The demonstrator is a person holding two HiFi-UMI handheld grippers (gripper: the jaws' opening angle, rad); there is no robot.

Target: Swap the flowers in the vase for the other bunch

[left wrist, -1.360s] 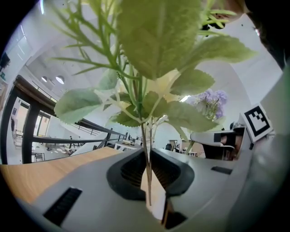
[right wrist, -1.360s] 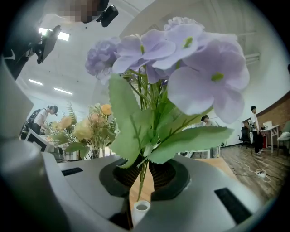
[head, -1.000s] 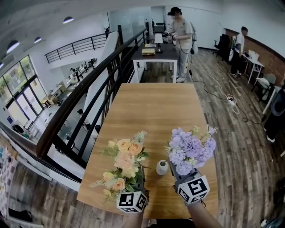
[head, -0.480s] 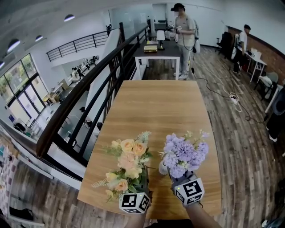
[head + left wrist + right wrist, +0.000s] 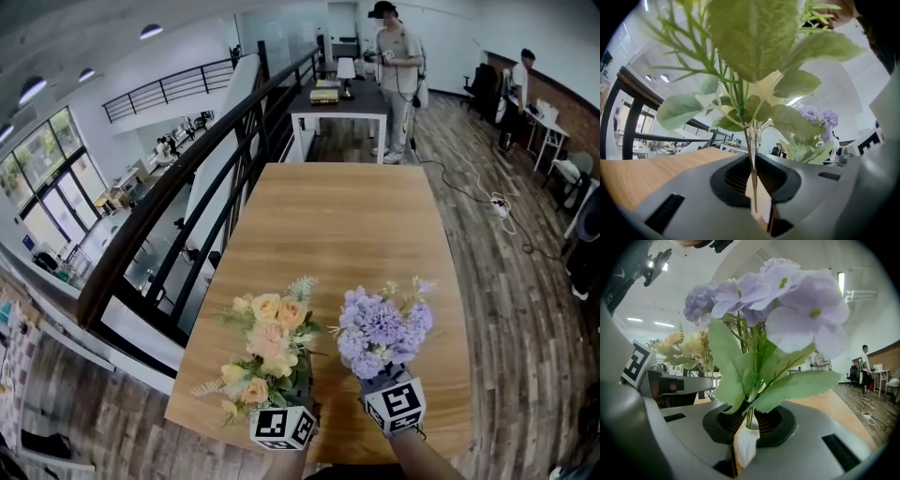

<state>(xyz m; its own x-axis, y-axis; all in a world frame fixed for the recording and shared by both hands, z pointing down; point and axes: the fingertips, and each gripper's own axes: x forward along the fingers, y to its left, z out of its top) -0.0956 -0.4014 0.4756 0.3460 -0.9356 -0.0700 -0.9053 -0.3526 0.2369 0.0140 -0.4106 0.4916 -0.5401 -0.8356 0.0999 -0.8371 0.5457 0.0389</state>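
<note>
Head view: L gripper (image 5: 295,394) and R gripper (image 5: 373,380) are side by side at the near edge of the wooden table (image 5: 337,225). Each carries one bunch, the yellow-orange bunch (image 5: 267,342) on the left and the purple bunch (image 5: 380,323) on the right.

Left gripper view: jaws closed on the thin stems of the yellow-orange bunch, which stand upright.

Right gripper view: jaws pressed tight on the purple stems. The white vase (image 5: 744,446) is directly below, between the jaws. The stems' axis is approx. vertical and the ends seem to enter its mouth. The R hand is nearer, so the next move is prob. straight down.
</note>
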